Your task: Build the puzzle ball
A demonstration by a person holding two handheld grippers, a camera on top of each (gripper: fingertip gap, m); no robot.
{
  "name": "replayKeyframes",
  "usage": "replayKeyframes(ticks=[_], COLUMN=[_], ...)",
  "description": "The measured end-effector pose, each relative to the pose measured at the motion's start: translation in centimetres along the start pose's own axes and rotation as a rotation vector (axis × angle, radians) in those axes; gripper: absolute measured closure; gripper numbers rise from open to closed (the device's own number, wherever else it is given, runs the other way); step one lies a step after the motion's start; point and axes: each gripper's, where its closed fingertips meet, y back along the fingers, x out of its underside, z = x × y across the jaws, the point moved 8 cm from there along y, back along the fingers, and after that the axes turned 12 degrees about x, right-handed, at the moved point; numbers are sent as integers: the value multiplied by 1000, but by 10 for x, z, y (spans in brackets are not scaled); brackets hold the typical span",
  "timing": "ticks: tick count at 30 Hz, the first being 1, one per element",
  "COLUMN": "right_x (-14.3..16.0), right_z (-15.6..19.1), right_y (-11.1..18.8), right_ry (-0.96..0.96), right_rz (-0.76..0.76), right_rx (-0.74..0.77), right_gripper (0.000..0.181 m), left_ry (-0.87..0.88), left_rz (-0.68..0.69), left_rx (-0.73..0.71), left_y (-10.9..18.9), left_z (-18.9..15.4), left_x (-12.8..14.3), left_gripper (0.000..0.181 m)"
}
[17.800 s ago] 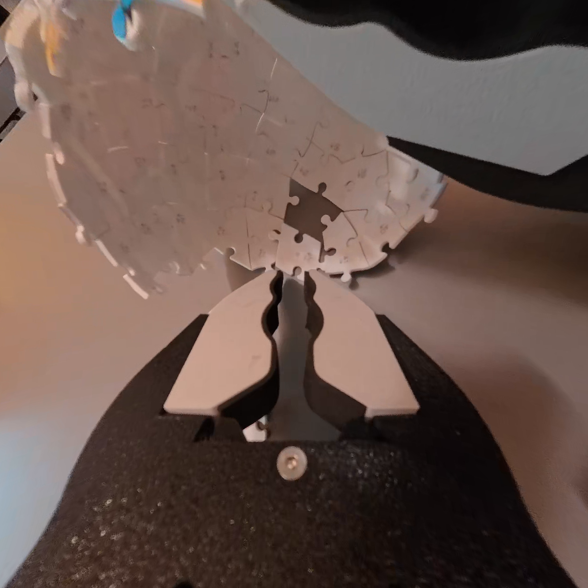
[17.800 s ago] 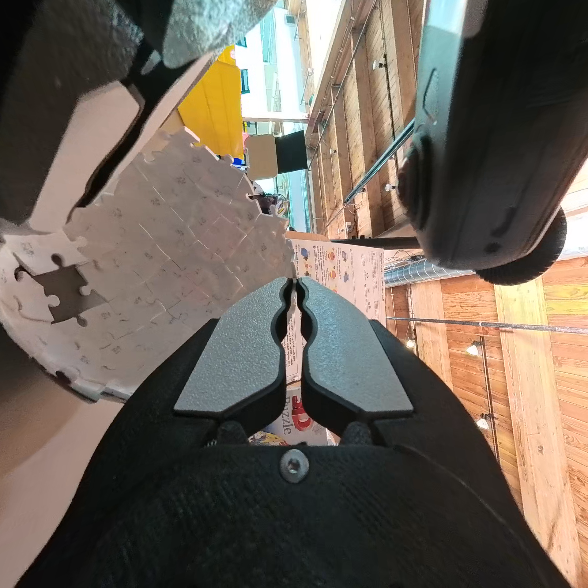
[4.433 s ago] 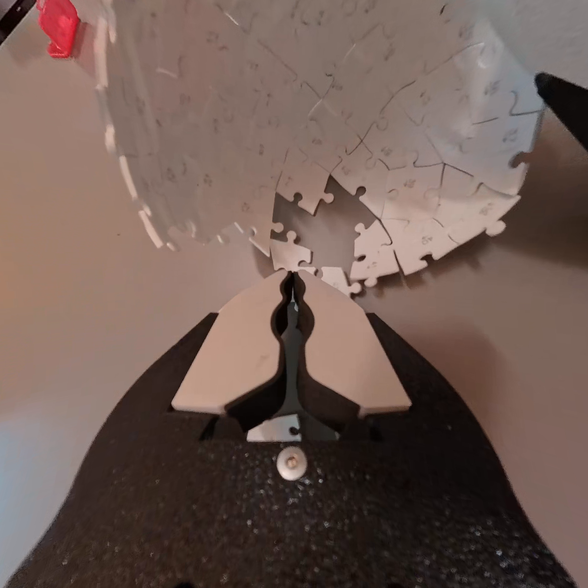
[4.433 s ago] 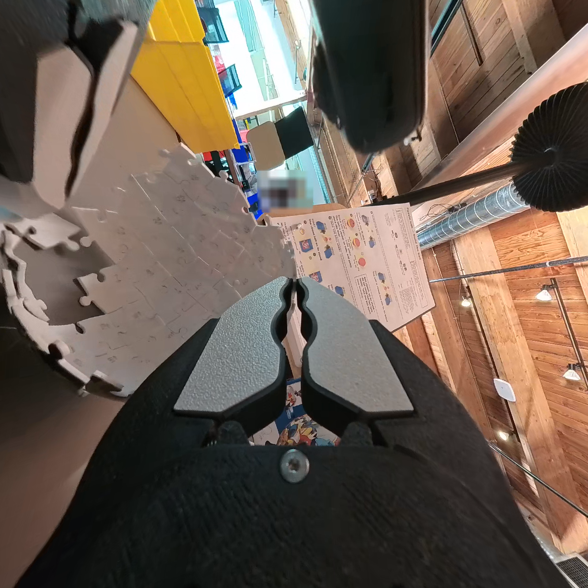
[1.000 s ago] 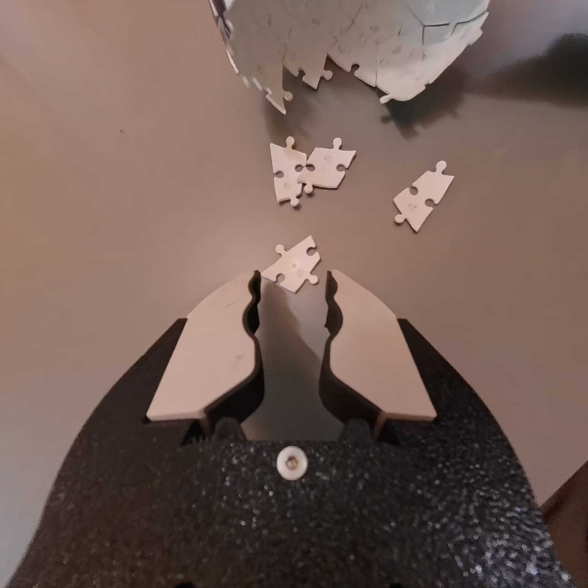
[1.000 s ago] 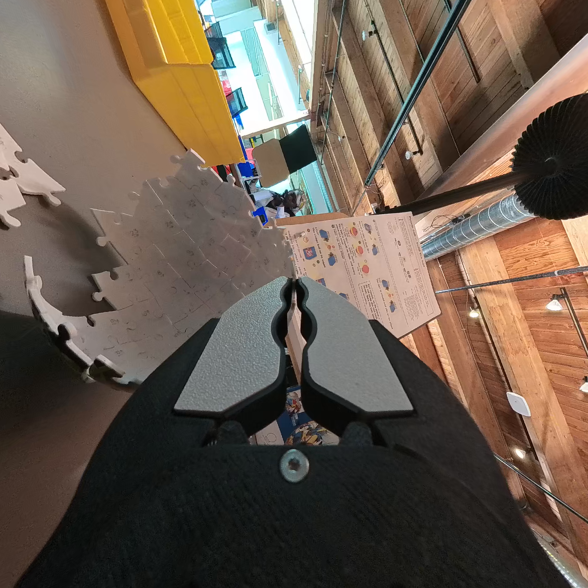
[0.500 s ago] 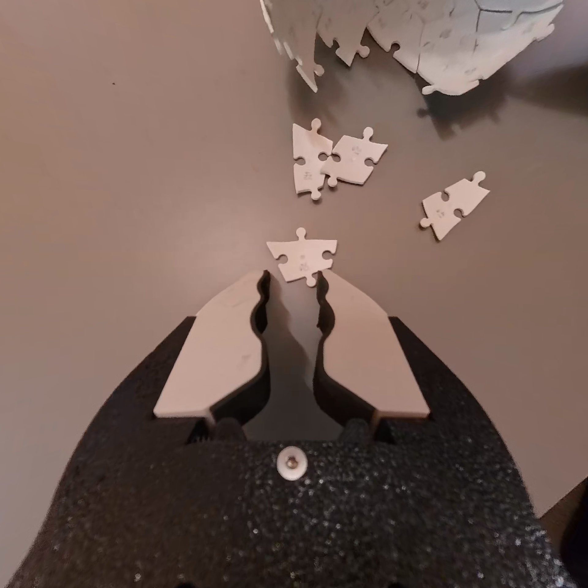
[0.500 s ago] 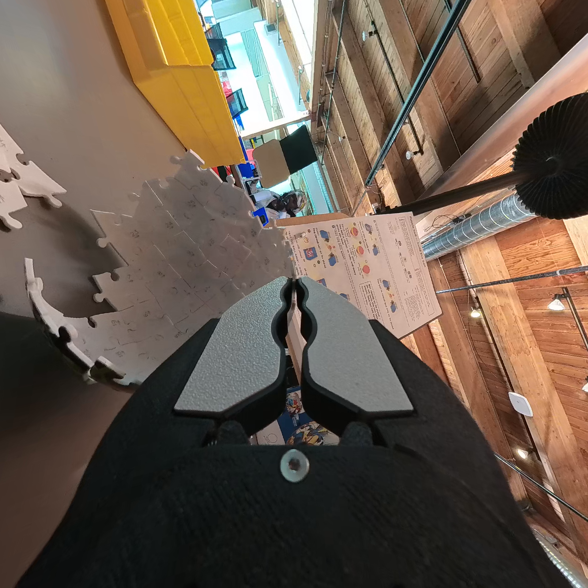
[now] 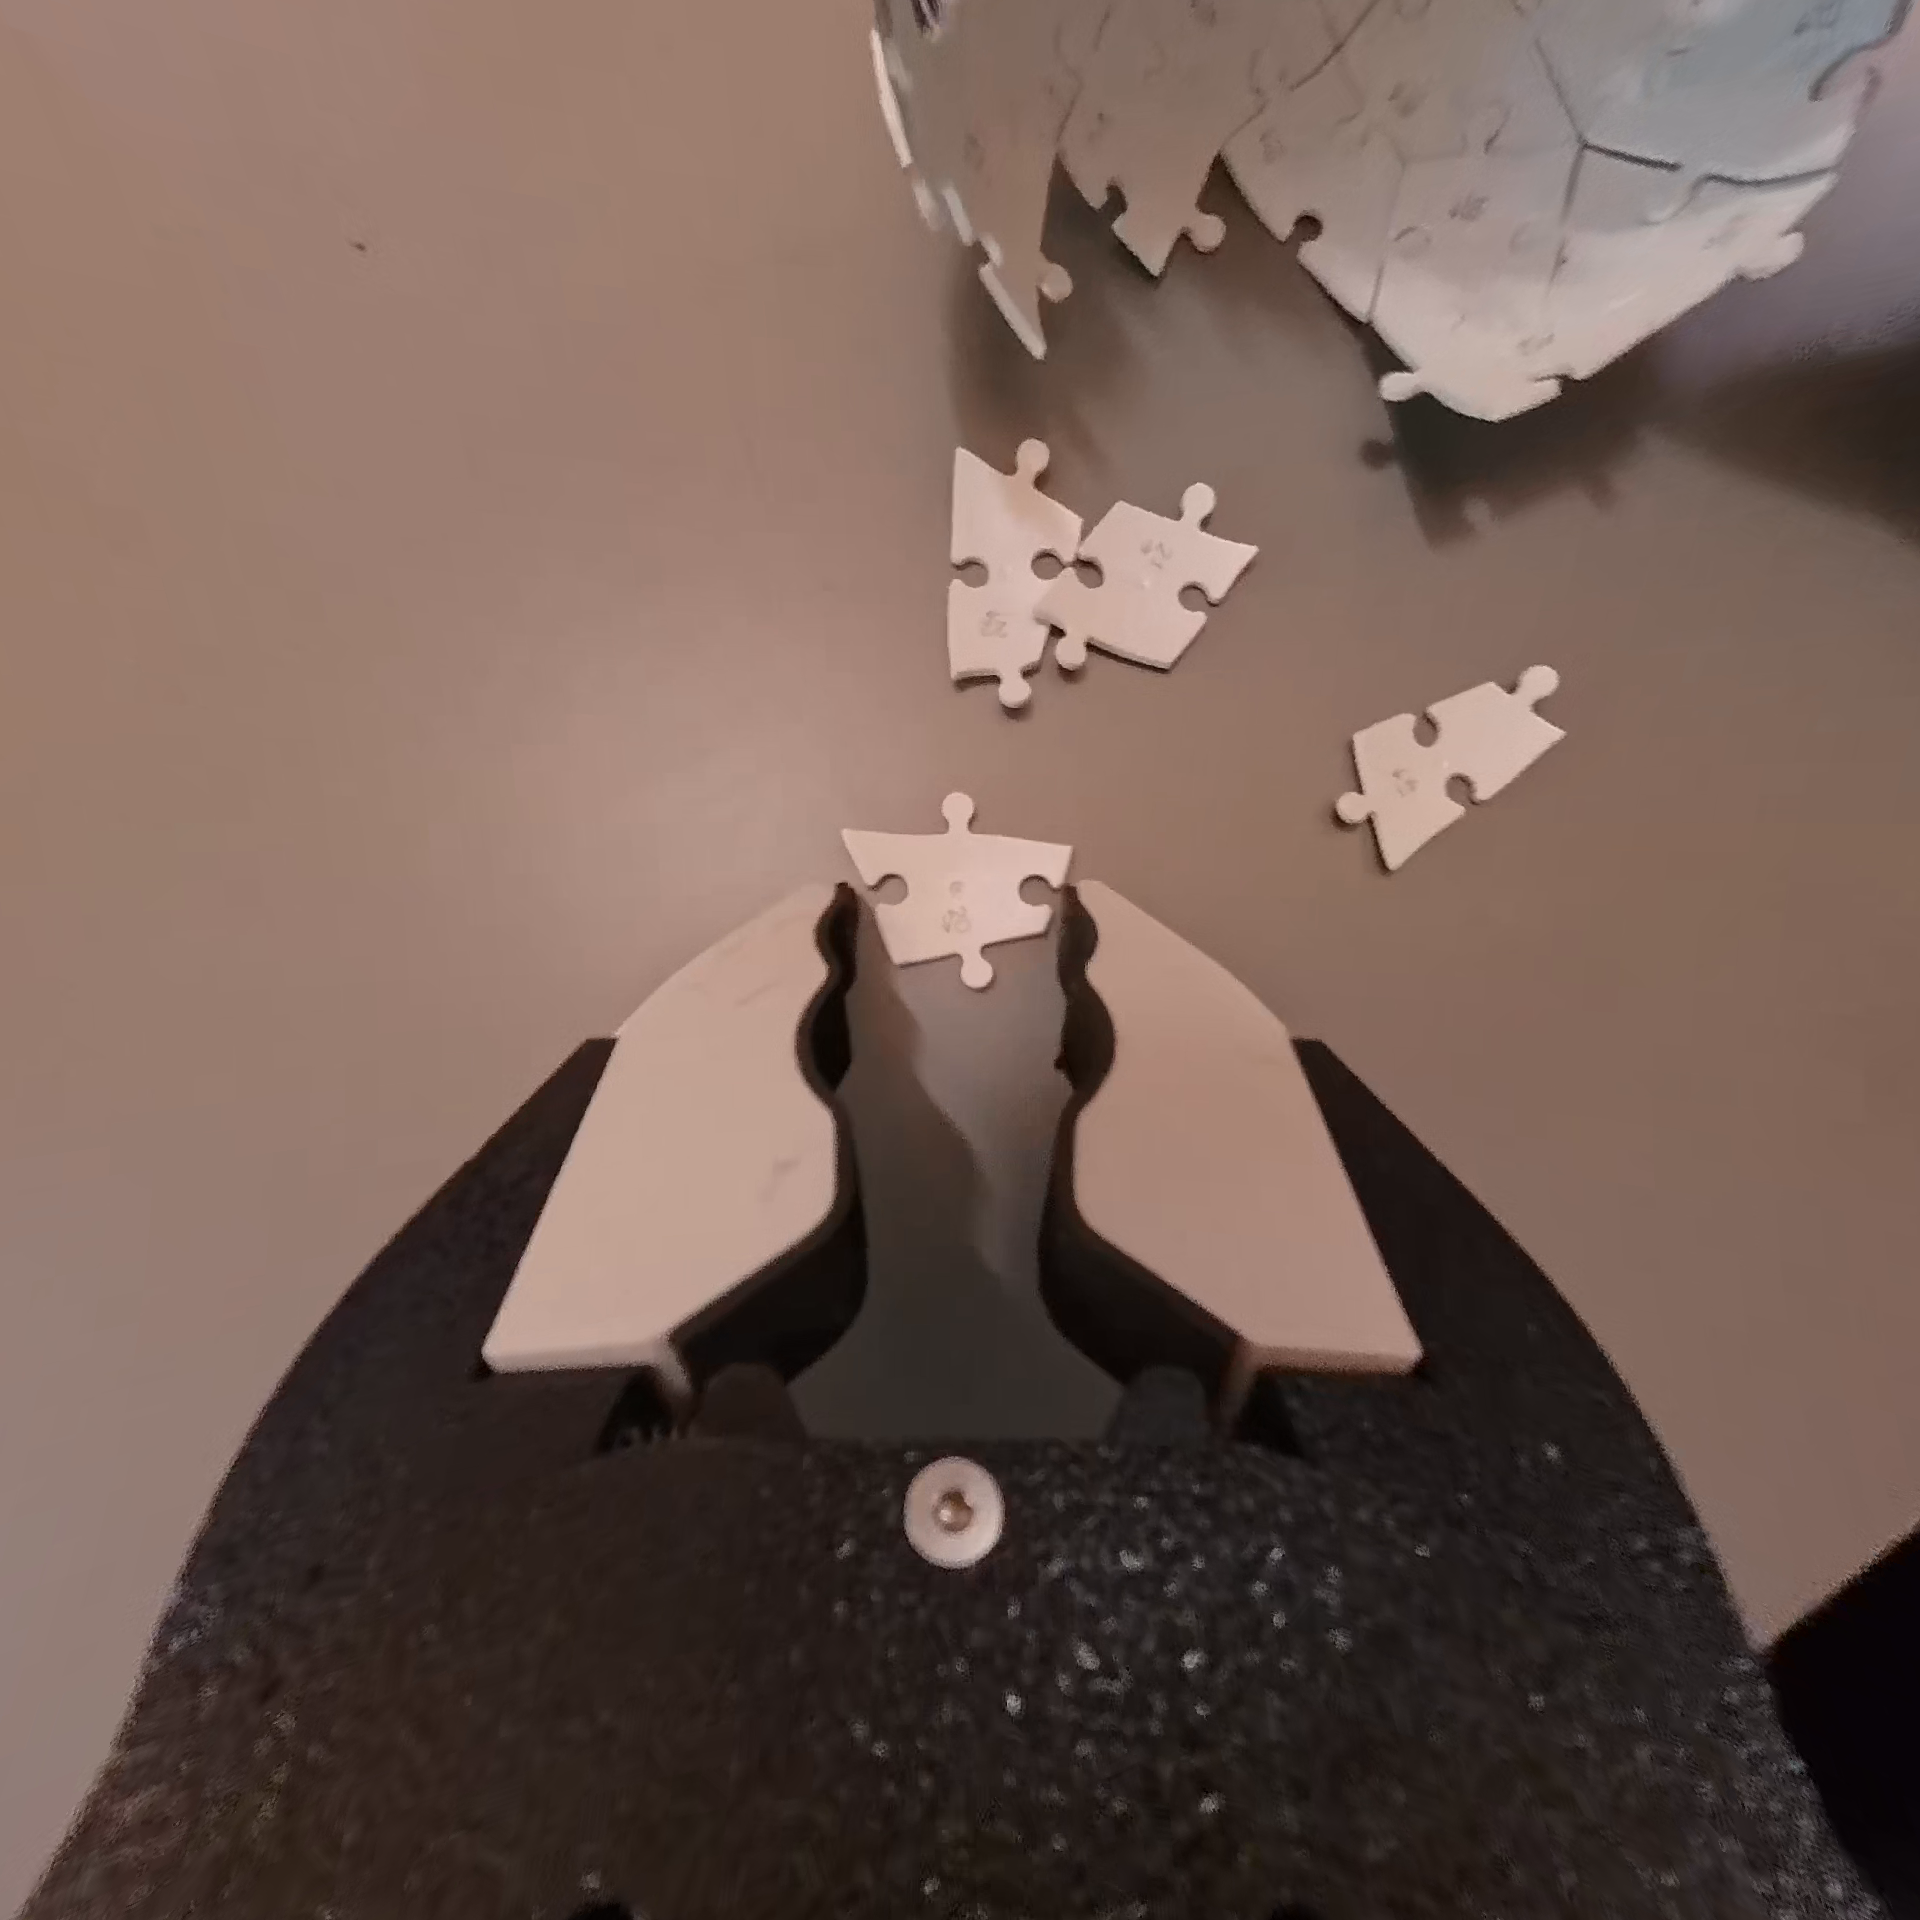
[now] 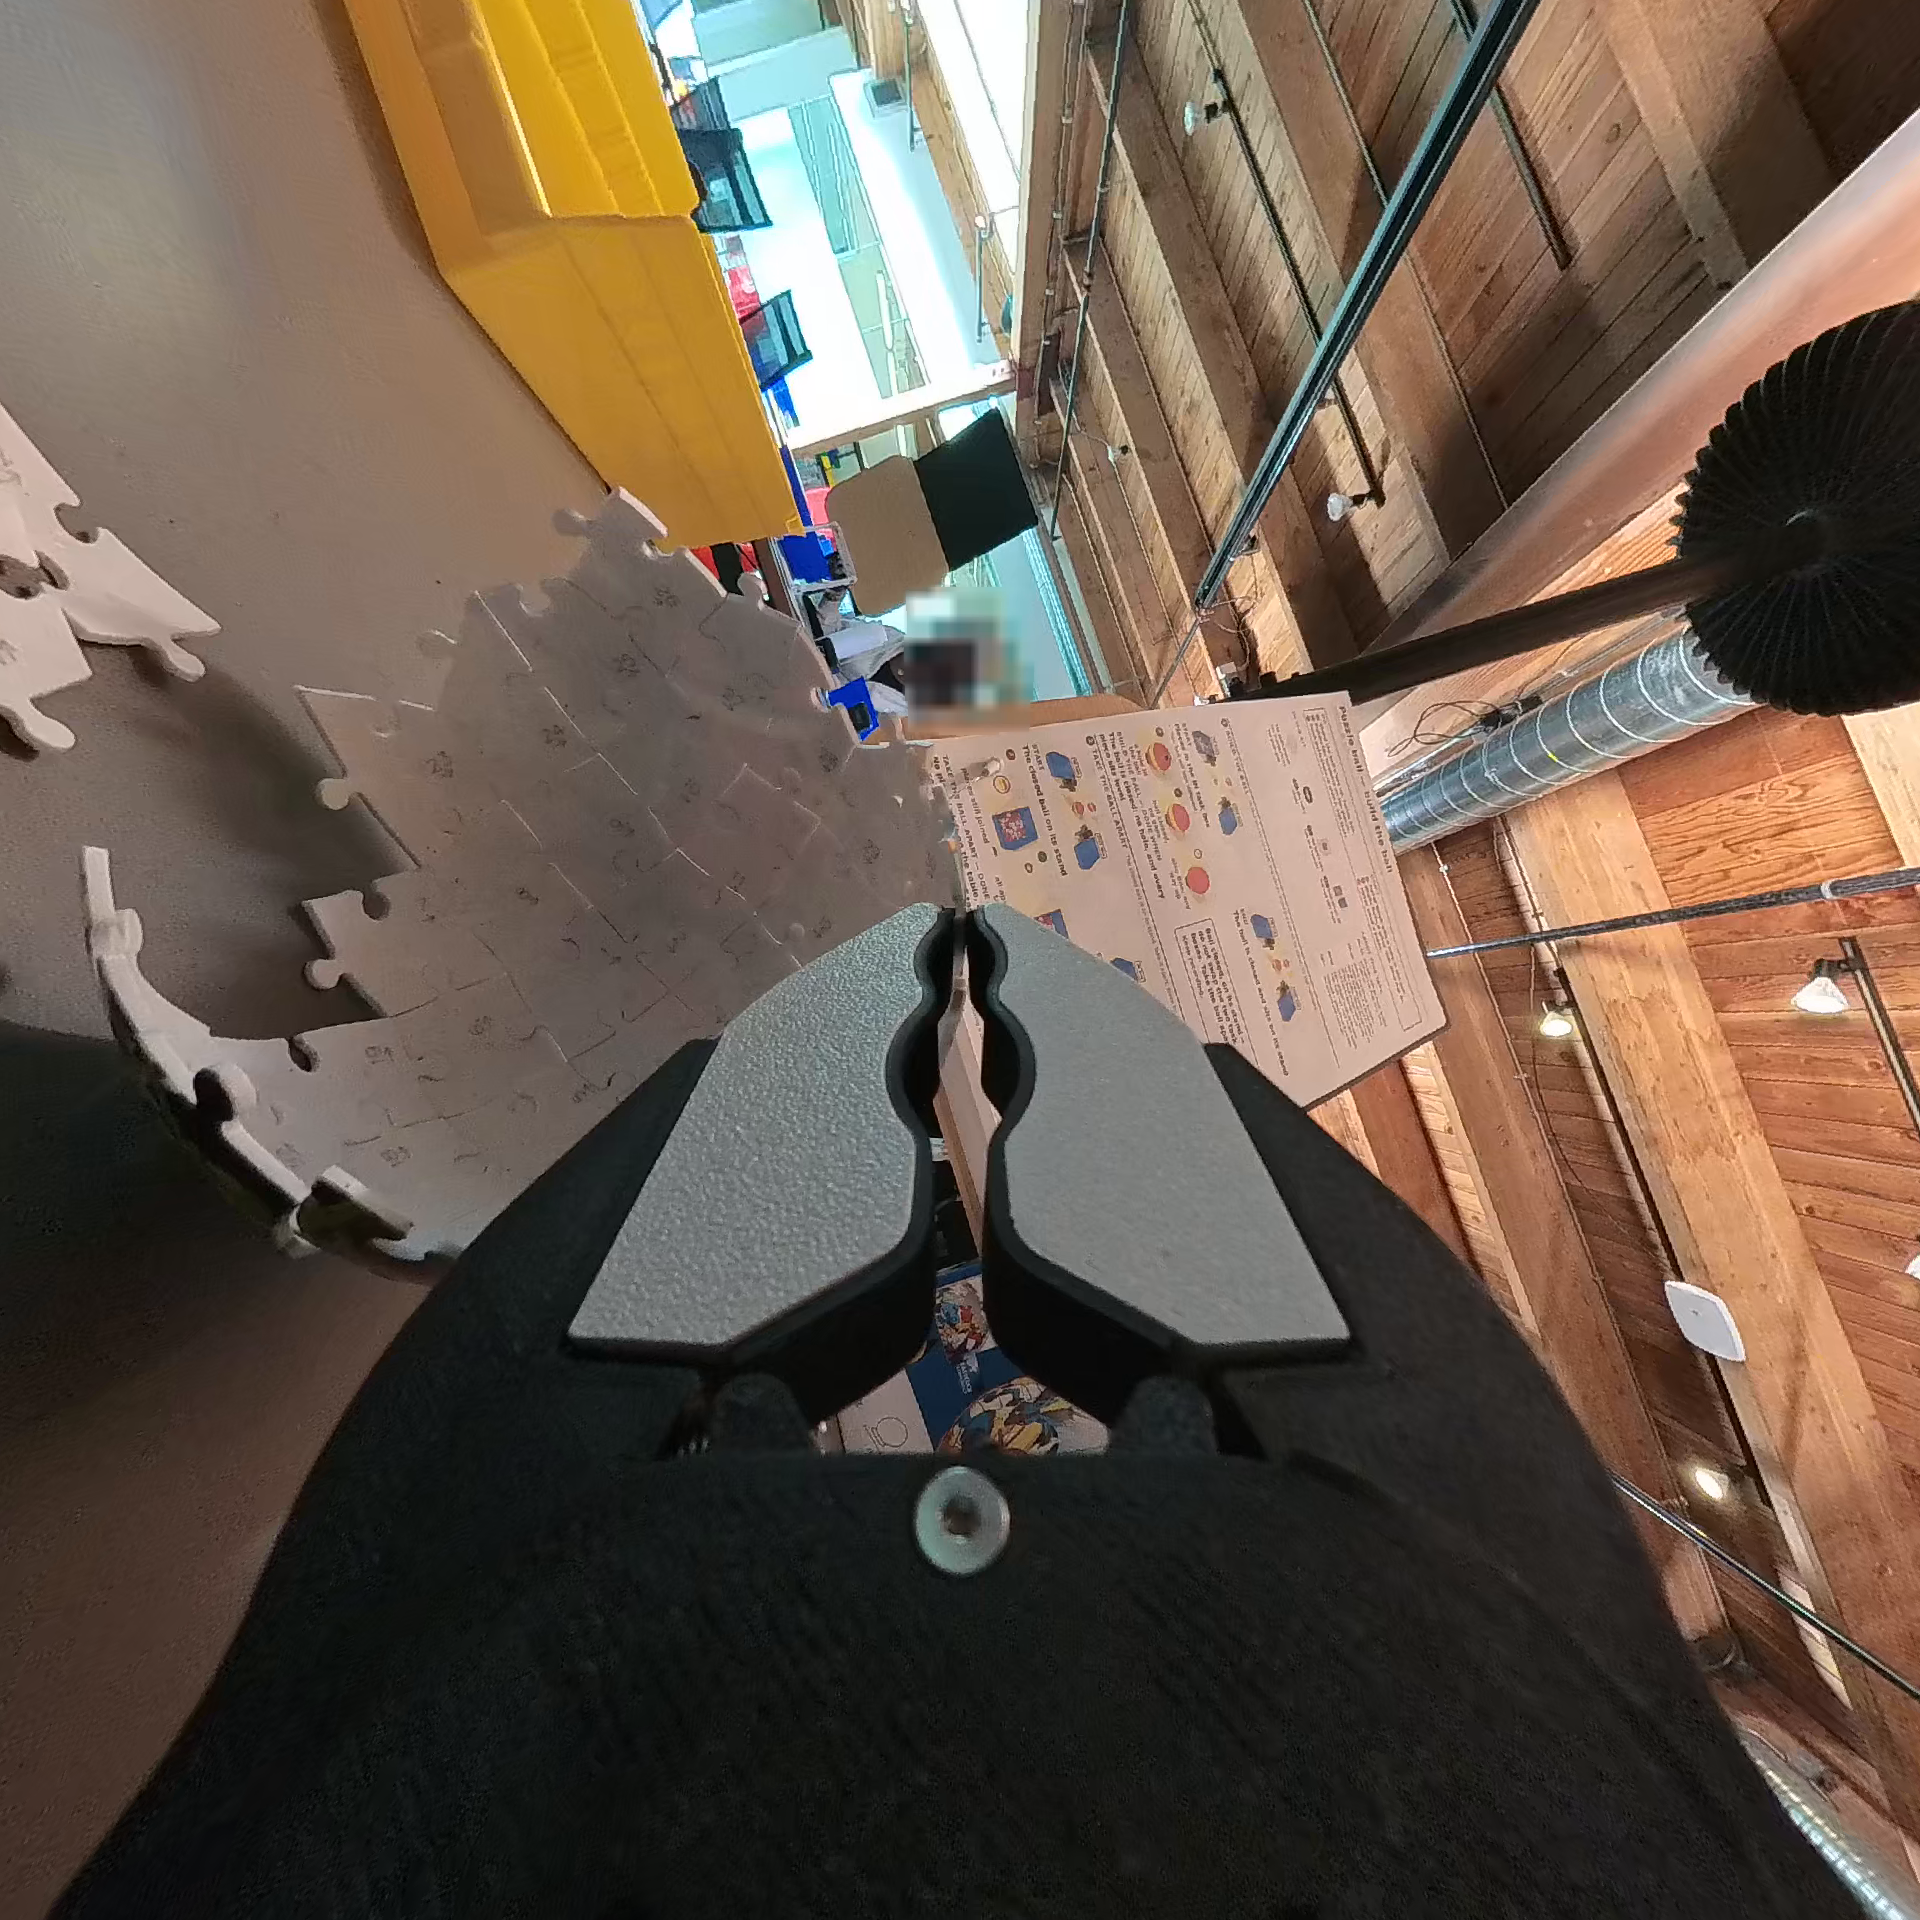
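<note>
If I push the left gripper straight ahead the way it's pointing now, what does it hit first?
The left gripper, open, would first meet the single loose puzzle piece lying flat on the table, already between its fingertips. Farther ahead lie two overlapping pieces, then probably the partly built puzzle ball; depth is unclear.

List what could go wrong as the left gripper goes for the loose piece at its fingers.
1. The nearest loose piece lies flat on the table; the open left gripper may push it instead of lifting it.
2. The right gripper pinches only the rim of the partial ball; more pieces could drop.
</note>
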Motion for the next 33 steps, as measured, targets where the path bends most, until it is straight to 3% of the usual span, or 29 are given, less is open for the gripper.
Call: replayKeyframes(ticks=[9, 16, 20, 25, 33], right_x=[0, 0, 0, 4, 12], right_z=[0, 1, 0, -1, -2], right_y=[0, 0, 0, 1, 0], right_ry=[1, -13, -15, -34, -66], right_rz=[-2, -11, -9, -1, -12], right_rx=[0, -3, -1, -2, -22], right_gripper=[179, 179, 179, 179, 179], left_ry=[-76, -503, -705, -749, -806], left_rz=[-9, -203, -138, 22, 71], left_rx=[-41, -17, -48, -42, -83], left_y=[-2, -3, -25, -46, -63], left_z=[1, -38, -45, -41, -42], left_x=[-1, -36, -63, -83, -92], left_gripper=[150, 150, 150, 150, 150])
